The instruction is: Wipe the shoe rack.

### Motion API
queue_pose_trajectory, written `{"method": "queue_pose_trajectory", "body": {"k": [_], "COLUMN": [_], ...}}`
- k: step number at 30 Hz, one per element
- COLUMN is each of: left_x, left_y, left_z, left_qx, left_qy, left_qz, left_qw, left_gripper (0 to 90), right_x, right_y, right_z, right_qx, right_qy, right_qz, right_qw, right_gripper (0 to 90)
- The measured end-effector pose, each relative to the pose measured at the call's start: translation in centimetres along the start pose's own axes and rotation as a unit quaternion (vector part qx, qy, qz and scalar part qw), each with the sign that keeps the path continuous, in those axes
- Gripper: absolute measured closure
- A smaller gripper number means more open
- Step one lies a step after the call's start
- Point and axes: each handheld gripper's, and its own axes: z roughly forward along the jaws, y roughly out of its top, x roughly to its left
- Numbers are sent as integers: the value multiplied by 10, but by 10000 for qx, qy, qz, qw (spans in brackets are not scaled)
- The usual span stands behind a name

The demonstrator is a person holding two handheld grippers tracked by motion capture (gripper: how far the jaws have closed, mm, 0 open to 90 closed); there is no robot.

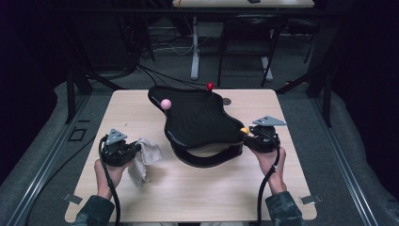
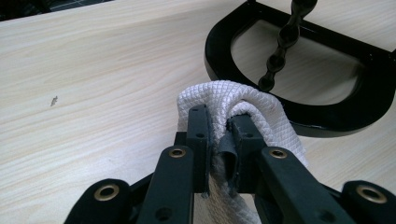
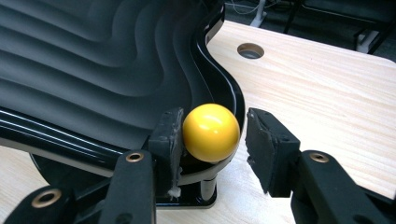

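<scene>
Dark grey-green sleeves (image 1: 96, 209). Left claw (image 2: 217, 123) and right claw (image 3: 212, 135): black jaws, brass rivets, grey three-cornered top plates (image 1: 115, 136), trailing black cables (image 1: 261, 188).

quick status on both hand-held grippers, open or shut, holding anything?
Left hand-held gripper: shut on the white cloth.
Right hand-held gripper: open around the yellow ball at the black tray edge; one jaw touches it, the other is apart.
</scene>
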Motion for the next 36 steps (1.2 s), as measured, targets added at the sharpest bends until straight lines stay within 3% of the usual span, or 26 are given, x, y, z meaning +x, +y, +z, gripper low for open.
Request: {"method": "queue_pose_trajectory", "body": {"k": [5, 11, 20, 28, 32, 36], "left_x": [1, 3, 2, 3, 3, 4], "left_y": [-1, -2, -4, -6, -7, -8], "left_z": [2, 1, 1, -1, 0, 0], "left_qx": [48, 16, 32, 40, 50, 64], "left_qy": [37, 16, -5, 25, 22, 30], "left_qz": [78, -15, 1, -26, -30, -40], "left_qw": [10000, 10000, 10000, 10000, 10000, 10000], "left_gripper": [806, 805, 803, 805, 805, 805], "right_x": [0, 1, -2, -16, -28, -30], "right_y": [-1, -1, -1, 1, -1, 0], "right_z": [1, 5, 8, 10, 14, 13], "right_qx": [87, 189, 251, 288, 174, 193], "right_qy": [66, 43, -86, 43, 66, -35], "right_qz": [30, -7, -115, -35, 25, 110], "right_qw": [9999, 9998, 9996, 9996, 9998, 9997], "right_gripper": [593, 591, 592, 591, 576, 561]}}
